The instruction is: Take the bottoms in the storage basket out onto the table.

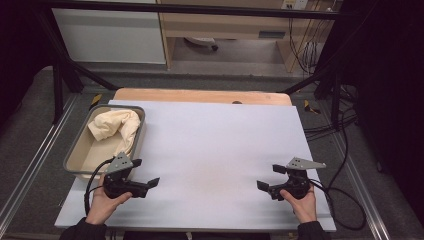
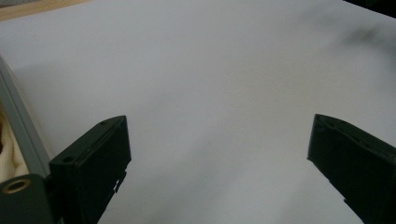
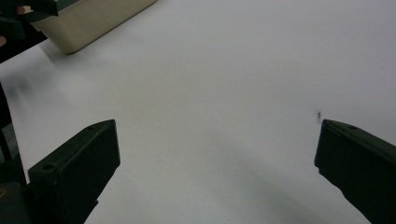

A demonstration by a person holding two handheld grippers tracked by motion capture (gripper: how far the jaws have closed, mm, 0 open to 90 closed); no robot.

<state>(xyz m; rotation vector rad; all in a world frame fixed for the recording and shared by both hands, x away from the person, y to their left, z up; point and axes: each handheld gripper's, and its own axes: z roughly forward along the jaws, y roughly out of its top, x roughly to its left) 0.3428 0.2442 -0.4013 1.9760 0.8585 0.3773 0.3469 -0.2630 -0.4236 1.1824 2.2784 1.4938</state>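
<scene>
A cream cloth (image 1: 116, 127) lies crumpled in a beige bin (image 1: 81, 155) at the table's left edge. My left gripper (image 1: 146, 173) rests near the front left of the white table sheet (image 1: 210, 150), just in front of the bin, held by a hand; its jaws stand wide apart with nothing between them (image 2: 219, 154). My right gripper (image 1: 268, 177) sits at the front right, also hand-held, jaws wide apart over bare sheet (image 3: 217, 158). The bin's corner (image 3: 93, 18) appears at the upper left of the right gripper view; its grey rim (image 2: 21, 126) edges the left gripper view.
The wooden table edge (image 1: 200, 95) shows beyond the sheet. Black frame bars (image 1: 65, 75) and cables (image 1: 340, 150) flank the table. A small dark speck (image 3: 319, 114) marks the sheet near the right gripper.
</scene>
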